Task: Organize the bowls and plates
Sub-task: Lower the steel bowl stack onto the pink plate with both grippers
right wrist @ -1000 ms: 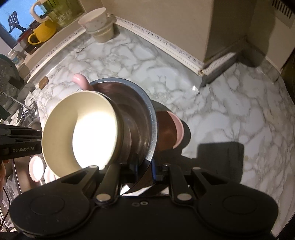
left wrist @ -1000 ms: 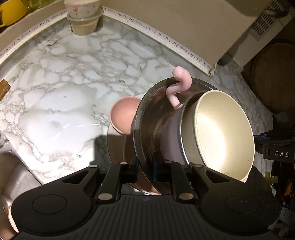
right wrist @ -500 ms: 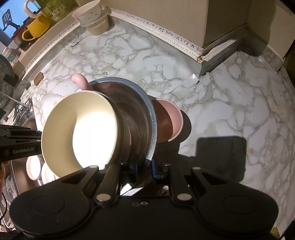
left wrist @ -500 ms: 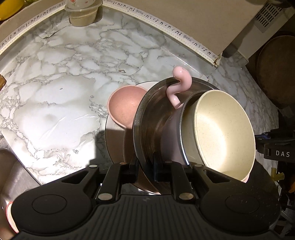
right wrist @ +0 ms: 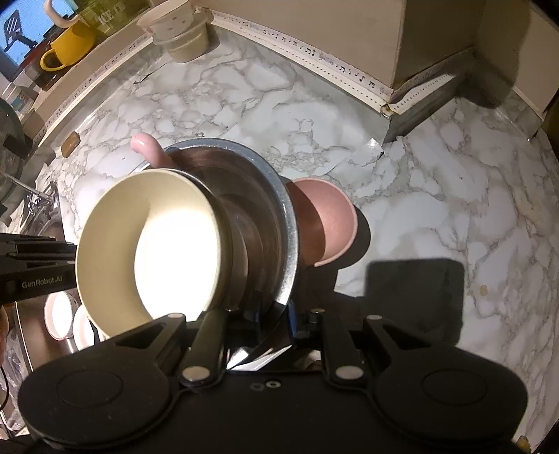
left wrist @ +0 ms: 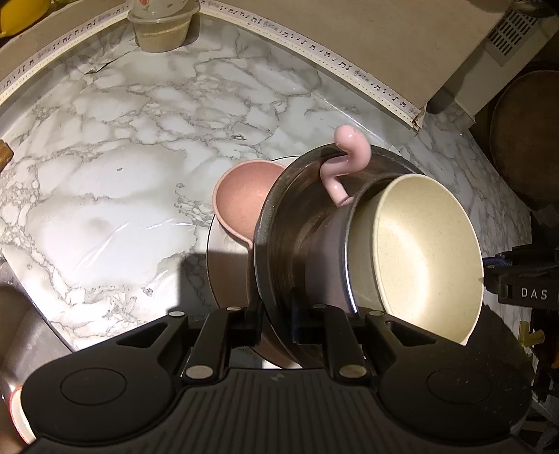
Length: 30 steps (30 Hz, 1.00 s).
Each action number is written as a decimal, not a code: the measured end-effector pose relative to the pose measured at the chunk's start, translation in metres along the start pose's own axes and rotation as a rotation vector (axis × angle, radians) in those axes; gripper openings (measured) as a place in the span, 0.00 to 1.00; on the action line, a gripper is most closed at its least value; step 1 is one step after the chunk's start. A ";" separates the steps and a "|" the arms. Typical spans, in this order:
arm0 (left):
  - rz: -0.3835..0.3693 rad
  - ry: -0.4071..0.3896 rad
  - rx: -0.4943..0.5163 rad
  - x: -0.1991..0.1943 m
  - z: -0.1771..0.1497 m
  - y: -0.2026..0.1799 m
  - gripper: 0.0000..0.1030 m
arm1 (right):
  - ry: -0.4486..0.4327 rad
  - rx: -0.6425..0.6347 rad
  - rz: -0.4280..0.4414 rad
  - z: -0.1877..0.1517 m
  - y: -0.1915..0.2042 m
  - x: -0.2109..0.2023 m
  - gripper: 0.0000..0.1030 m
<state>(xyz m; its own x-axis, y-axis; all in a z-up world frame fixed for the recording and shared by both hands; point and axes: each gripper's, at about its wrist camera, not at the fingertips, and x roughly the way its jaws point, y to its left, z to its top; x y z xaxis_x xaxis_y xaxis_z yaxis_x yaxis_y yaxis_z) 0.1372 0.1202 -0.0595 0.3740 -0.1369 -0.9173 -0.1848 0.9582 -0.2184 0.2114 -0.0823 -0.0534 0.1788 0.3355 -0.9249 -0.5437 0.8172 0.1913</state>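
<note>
Both grippers pinch the rim of a steel bowl from opposite sides and hold it above the marble counter. My left gripper is shut on its near rim. My right gripper is shut on the same steel bowl. Nested in it are a pink cup with a curled handle and a cream bowl, which also shows in the right wrist view. Below, a pink bowl sits on a plate; the right wrist view shows that pink bowl too.
Stacked cups stand by the back wall; they also show in the right wrist view. A yellow mug sits on the ledge. A sink with dishes lies at left. A round wooden board is at far right.
Both grippers with the bowl stack have moved back from the wall and slightly up. More of the pink bowl and plate below has come into view.
</note>
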 end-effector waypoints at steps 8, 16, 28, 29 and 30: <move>0.001 -0.014 -0.017 -0.001 -0.002 0.003 0.14 | -0.048 -0.035 -0.025 -0.003 0.004 -0.008 0.27; 0.016 -0.063 -0.047 -0.013 -0.002 0.011 0.33 | -0.100 -0.028 -0.016 -0.010 -0.001 -0.022 0.36; 0.039 -0.163 -0.041 -0.042 -0.009 0.013 0.56 | -0.158 -0.031 0.001 -0.025 0.003 -0.039 0.40; 0.039 -0.174 -0.035 -0.045 -0.011 0.012 0.56 | -0.171 -0.036 0.004 -0.027 0.003 -0.042 0.40; 0.039 -0.184 -0.030 -0.048 -0.012 0.011 0.56 | -0.182 -0.040 0.008 -0.028 0.004 -0.044 0.42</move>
<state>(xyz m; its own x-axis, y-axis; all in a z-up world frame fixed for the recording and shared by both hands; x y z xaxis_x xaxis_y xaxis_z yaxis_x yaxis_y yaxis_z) 0.1061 0.1339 -0.0216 0.5256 -0.0486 -0.8493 -0.2284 0.9536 -0.1960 0.1780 -0.1068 -0.0212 0.3178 0.4243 -0.8479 -0.5775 0.7959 0.1818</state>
